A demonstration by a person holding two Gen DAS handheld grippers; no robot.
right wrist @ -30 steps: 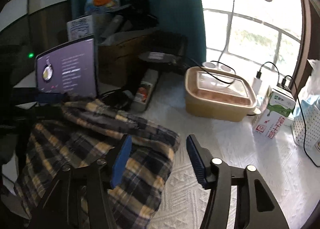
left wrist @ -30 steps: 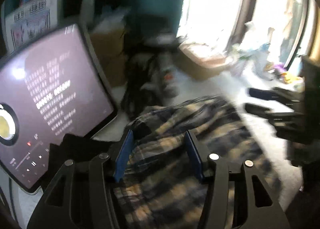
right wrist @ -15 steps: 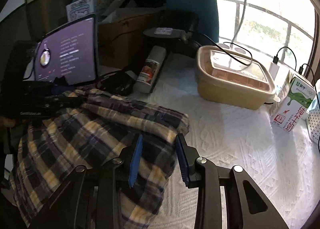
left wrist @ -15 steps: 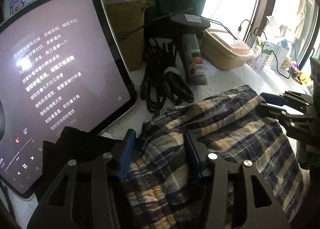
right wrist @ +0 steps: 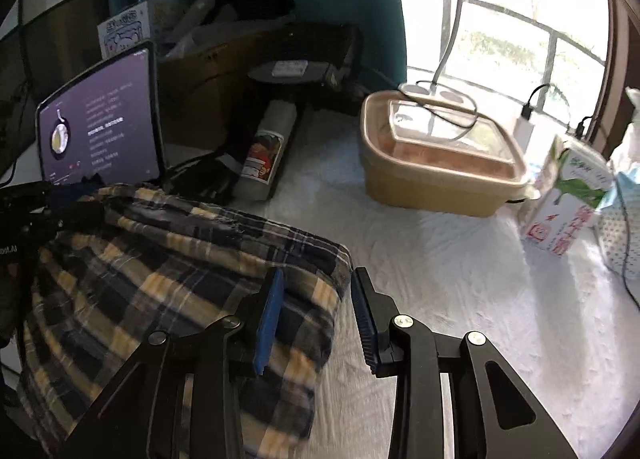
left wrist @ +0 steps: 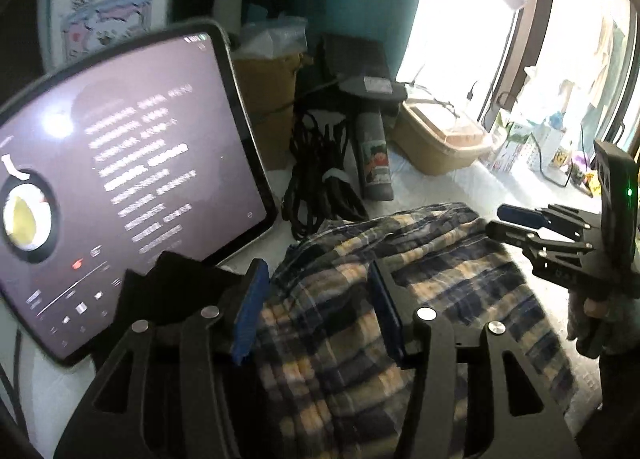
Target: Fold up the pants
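Note:
The plaid pants (left wrist: pixel 440 299) (right wrist: pixel 160 279), dark blue and yellow, lie folded on a white textured cover (right wrist: pixel 460 299). My left gripper (left wrist: pixel 316 271) sits at their far left corner with bunched cloth filling the gap between its pads, and it appears shut on that cloth. It also shows at the left edge of the right wrist view (right wrist: pixel 60 203). My right gripper (right wrist: pixel 318 275) straddles the pants' right edge. Its jaws are opening, with the cloth edge between them and a sliver of white cover beside the right pad. It shows from the side in the left wrist view (left wrist: pixel 500 219).
A lit tablet (left wrist: pixel 120 187) leans up just left of the pants. Behind them lie black cables (left wrist: pixel 320 179), a grey bottle (right wrist: pixel 266 151), a cardboard box (left wrist: pixel 268 99) and a tan lidded box (right wrist: pixel 436 163). A milk carton (right wrist: pixel 568 203) stands at the right. A hand (left wrist: pixel 592 319) holds the right gripper.
My right gripper's jaws have come closer together around the pants' right edge. My left gripper has stayed on the same corner of the cloth while its view of the room swung.

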